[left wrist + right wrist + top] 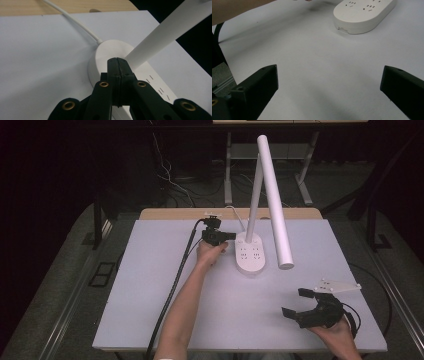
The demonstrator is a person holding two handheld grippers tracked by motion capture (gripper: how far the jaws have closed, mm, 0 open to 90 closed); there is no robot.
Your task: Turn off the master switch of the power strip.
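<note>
My left claw, pressed together, points level at the lamp base; my right claw rests spread, well apart from it.

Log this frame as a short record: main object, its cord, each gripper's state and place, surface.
main object: white desk lamp, oval base with sockets
cord: white cable enters the base's far end
left gripper: shut, holding nothing, tips at the base's left edge
right gripper: open, holding nothing, near the front right corner
surface: white table top
</note>
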